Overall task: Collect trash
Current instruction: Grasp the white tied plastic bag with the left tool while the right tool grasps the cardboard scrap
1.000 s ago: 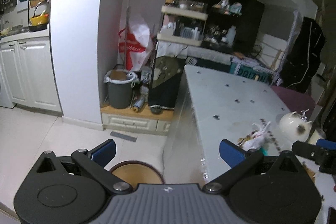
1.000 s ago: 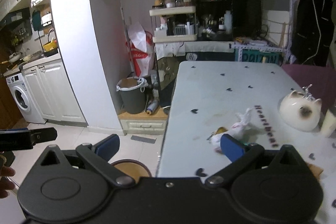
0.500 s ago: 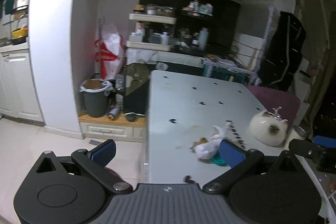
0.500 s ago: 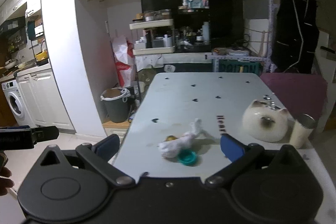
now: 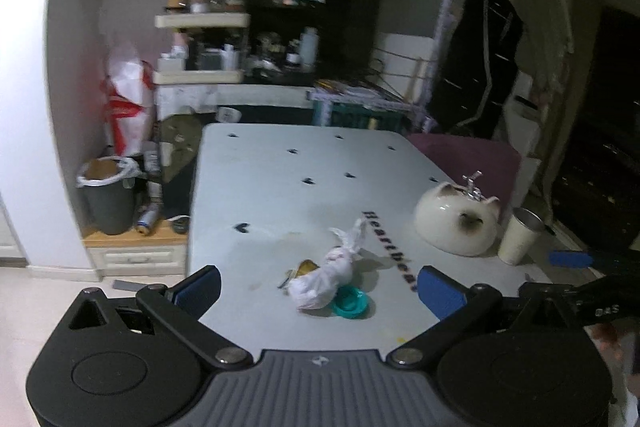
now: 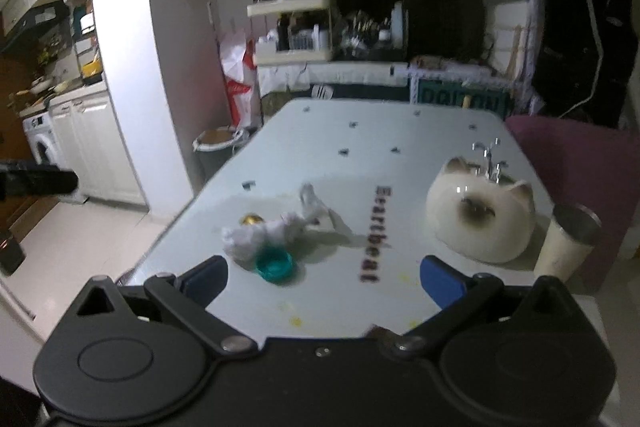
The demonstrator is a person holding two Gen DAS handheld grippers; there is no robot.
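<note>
Both tools hang above the near edge of the white counter (image 5: 280,163), each with its blue-padded fingers spread wide apart and nothing between them: the left tool (image 5: 320,291) and the right tool (image 6: 324,275). The trash lies on the counter just ahead of them: a knotted white plastic bag (image 5: 328,275) on its side, a small teal lid (image 5: 350,301) touching its near end, and a brownish scrap (image 5: 306,265) at its far side. To the right stand a cat-shaped ceramic pot (image 6: 480,215) and, just beside it, a cream tumbler (image 6: 568,243). A grey lined bin (image 5: 106,195) stands on the floor by the wall, well apart from the counter's left side.
</note>
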